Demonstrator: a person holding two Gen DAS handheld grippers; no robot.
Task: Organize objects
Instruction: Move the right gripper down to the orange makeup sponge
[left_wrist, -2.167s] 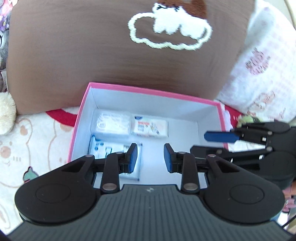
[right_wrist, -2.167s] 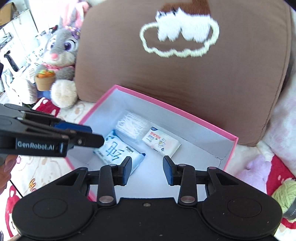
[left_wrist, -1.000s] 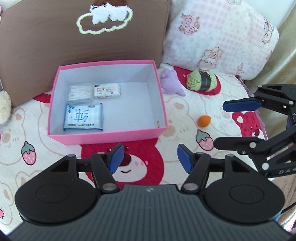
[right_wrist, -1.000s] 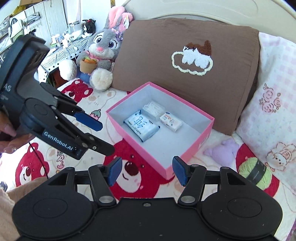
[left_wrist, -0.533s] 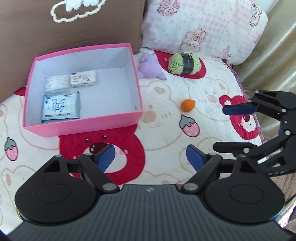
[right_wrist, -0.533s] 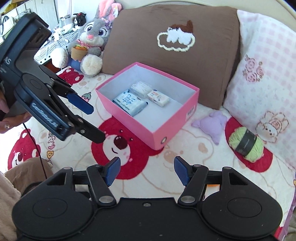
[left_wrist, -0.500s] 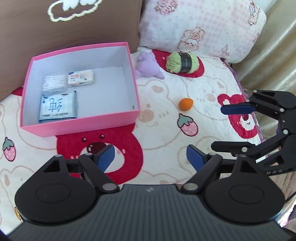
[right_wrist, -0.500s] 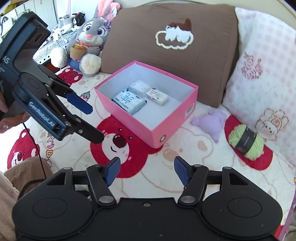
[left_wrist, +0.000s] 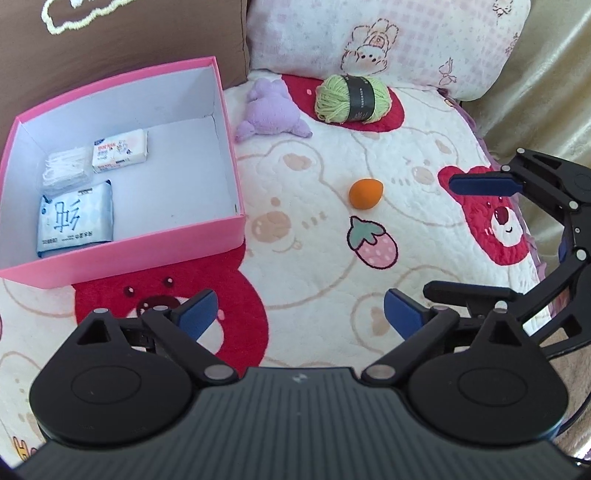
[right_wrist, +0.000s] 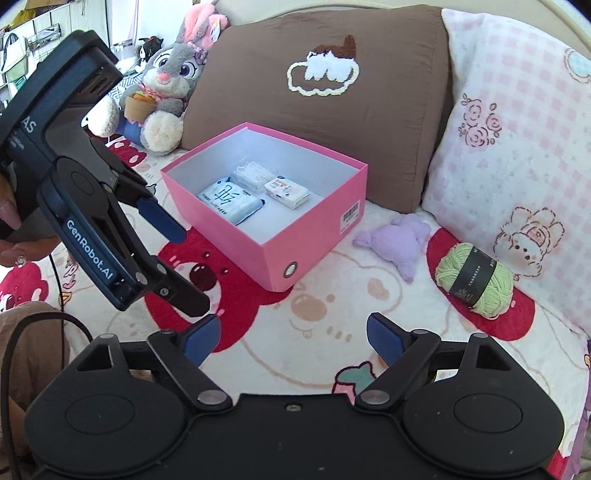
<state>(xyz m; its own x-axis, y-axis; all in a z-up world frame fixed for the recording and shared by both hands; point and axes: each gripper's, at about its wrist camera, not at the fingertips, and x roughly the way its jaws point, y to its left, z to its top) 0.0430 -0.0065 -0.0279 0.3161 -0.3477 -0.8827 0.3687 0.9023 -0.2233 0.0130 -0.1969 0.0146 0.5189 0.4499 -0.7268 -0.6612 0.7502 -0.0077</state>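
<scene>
With both grippers hanging over the bed (left_wrist: 325, 280) and nothing between their jaws, the next pick looks open. Left gripper (left_wrist: 300, 314) jaws have just been opening and stand wide, empty. Right gripper (right_wrist: 293, 339) jaws likewise just opened, wide and empty.

Three loose things lie outside the pink box (left_wrist: 155, 254): orange egg (left_wrist: 365, 194), purple plush (left_wrist: 271, 110), green yarn (left_wrist: 352, 98). In the left wrist view the egg sits ahead of the left jaws and a bit to the right, on bare quilt, apart from everything; its long axis runs roughly level across that view, pointed end to the right. The right gripper shows at that view's right edge, its upper finger (left_wrist: 484, 184) just beside the egg's level, so either hand seems about equally near; likely the right is closer. The egg is not visible in the right wrist view. Yarn and plush lie farther off by the checked pillow (right_wrist: 517, 129), yarn's axis slanting along its black band.

Already in the box: blue tissue pack (right_wrist: 231, 199) with large Chinese print, small white pack (right_wrist: 286, 192) with red lettering too small to read, clear packet (right_wrist: 251, 173) of white bits. Barcode sticker on the box's outer wall. Left gripper body reads "GenRobot.AI" in the right wrist view. Brown pillow (right_wrist: 332, 92) with cloud patch behind the box.
</scene>
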